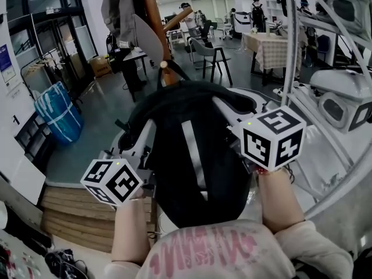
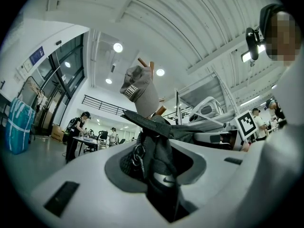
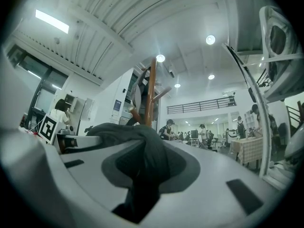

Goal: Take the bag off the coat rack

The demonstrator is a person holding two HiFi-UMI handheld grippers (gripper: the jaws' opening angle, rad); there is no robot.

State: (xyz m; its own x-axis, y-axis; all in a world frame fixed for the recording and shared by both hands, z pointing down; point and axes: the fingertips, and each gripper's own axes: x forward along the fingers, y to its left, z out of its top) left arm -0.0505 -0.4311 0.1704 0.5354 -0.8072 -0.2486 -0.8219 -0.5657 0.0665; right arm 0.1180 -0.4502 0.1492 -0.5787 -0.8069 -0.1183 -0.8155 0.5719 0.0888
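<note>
Two grips on bag (image 1: pixel 195 173): left gripper (image 2: pixel 160 184) clamps its black fabric, right gripper (image 3: pixel 140 175) likewise; bag spans between them, coat rack (image 1: pixel 152 22) ahead, beyond both.

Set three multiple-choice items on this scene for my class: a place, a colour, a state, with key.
1. Where is the bag? A on the floor; B between the left gripper and right gripper; C on a table.
2. What colour is the coat rack's pole? A brown; B white; C blue.
3. The left gripper's state? A open, empty; B shut on the bag; C set down.
Key: B, both grippers flank it; A, the pole looks wooden brown; B, black fabric is pinched in its jaws.
</note>
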